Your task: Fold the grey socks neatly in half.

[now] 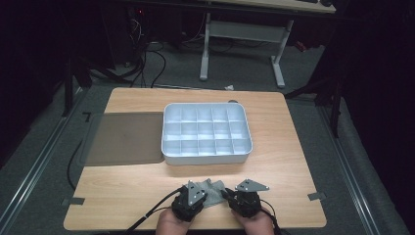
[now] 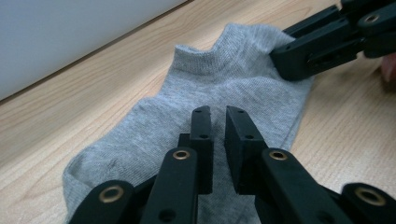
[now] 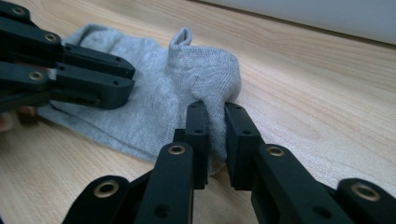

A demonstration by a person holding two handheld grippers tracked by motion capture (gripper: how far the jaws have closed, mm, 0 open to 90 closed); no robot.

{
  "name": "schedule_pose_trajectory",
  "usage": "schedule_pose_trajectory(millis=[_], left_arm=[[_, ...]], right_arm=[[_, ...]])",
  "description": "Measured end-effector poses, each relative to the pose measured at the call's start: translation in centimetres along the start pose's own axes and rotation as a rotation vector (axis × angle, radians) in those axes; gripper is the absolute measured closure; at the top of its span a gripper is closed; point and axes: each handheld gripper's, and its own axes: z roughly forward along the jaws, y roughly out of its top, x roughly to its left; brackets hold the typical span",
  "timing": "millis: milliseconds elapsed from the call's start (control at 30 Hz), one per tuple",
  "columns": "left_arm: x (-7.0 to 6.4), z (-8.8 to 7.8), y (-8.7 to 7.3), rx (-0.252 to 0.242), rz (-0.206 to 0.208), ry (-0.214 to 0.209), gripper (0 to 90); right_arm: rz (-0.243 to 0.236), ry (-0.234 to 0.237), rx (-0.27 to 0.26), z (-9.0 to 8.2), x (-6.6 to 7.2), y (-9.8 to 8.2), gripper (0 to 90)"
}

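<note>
Dark surroundings with a grey floor, cables and a white-legged desk frame are seen beyond the light wooden surface (image 1: pixel 122 196). On this surface a white compartment tray (image 1: pixel 206 154) is placed near the centre, with its cells divided into a grid. Just beside its left wall a dark grey mat (image 1: pixel 122 138) is laid flat.

A grey sock (image 1: pixel 214 188) is located at the near edge of the surface, well apart from the tray and between the two tools. It lies mostly flat, with its cuff end raised into a fold.

The left hand-held gripper (image 2: pixel 218 122) is positioned over the middle of the sock. Its jaws are drawn almost together, with only a narrow gap between them. From the left gripper view it cannot be told whether fabric is caught in that gap or whether the pads merely stand above the cloth.

The right hand-held gripper (image 3: pixel 215 122) is applied to the sock's bunched end. A ridge of grey fabric is seen between its jaws, and the cloth is pinched by both pads. This same tool is seen at the upper right of the left gripper view, resting on the sock's edge.

Both tools are held from the near edge by a person's hands (image 1: pixel 171 225).
</note>
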Motion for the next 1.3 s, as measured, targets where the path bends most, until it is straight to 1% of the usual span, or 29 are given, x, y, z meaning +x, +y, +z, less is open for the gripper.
schedule_pose_trajectory(millis=[100,133,233,400,500,600,667,733,767,800,833,867,900,933,1000,1033,1067,1133,1233,1300], left_arm=[[0.0,0.1,0.1,0.001,0.0,0.006,82.3],[-0.1,0.1,0.1,0.001,0.006,0.012,82.4],[-0.2,0.4,0.3,0.002,0.021,0.026,82.6],[-0.1,1.1,0.9,0.008,0.029,0.023,82.6],[0.0,1.5,1.3,0.008,0.026,0.02,82.5],[0.2,1.6,1.5,0.012,0.023,0.013,81.8],[0.6,1.2,1.7,0.006,0.006,0.007,77.8],[1.1,-0.6,1.7,-0.06,-0.017,0.006,75.2],[1.6,-1.5,1.5,-0.083,-0.027,0.019,73.4],[2.5,-2.4,1.0,-0.09,-0.046,0.027,68.2],[3.0,-2.8,0.7,-0.094,-0.066,0.031,68.2],[3.9,-3.4,0.0,-0.091,-0.096,0.036,66.1],[4.4,-3.6,-0.3,-0.085,-0.112,0.036,63.5],[4.8,-3.7,-0.8,-0.08,-0.129,0.036,62.8],[5.2,-3.7,-1.4,-0.072,-0.151,0.043,59.9],[5.3,-3.5,-1.7,-0.071,-0.166,0.028,58.4],[5.2,-3.3,-1.8,-0.075,-0.17,0.021,57.5],[5.1,-3.1,-1.8,-0.063,-0.17,0.012,57.7],[5.1,-2.8,-1.9,-0.038,-0.181,0.006,64.8],[5.3,-2.7,-2.0,-0.026,-0.191,-0.01,68.2]], right_arm=[[0.018,0.016,-0.026,-0.4,0.0,0.1,82.6],[0.021,0.025,-0.038,-0.6,0.0,0.2,82.7],[0.017,0.033,-0.069,-1.1,0.1,0.4,83.2],[0.003,0.05,-0.128,-1.9,0.4,1.4,84.3],[-0.022,0.045,-0.139,-1.9,0.7,2.1,84.4],[-0.021,0.039,-0.134,-1.8,0.5,2.4,84.4],[-0.022,0.032,-0.129,-1.7,0.3,2.4,84.4],[-0.022,0.026,-0.127,-1.7,0.2,2.4,84.3],[-0.024,0.024,-0.128,-1.8,0.1,2.3,84.3],[-0.025,0.016,-0.126,-1.9,0.0,2.2,84.2],[-0.025,0.016,-0.126,-1.9,0.0,2.2,84.2],[-0.026,0.015,-0.124,-2.0,0.0,2.2,84.3],[-0.026,0.014,-0.123,-2.0,0.0,2.2,84.2],[-0.026,0.013,-0.121,-2.0,0.0,2.2,84.2],[-0.024,0.013,-0.119,-1.9,0.0,2.3,84.2],[-0.025,0.013,-0.118,-1.8,0.1,2.3,84.2],[-0.027,0.012,-0.116,-1.8,0.2,2.4,84.2],[-0.03,0.008,-0.112,-1.8,0.3,2.5,84.2],[-0.043,0.0,-0.106,-1.8,0.6,2.8,84.2],[-0.044,-0.005,-0.102,-1.8,0.8,2.9,84.2]])
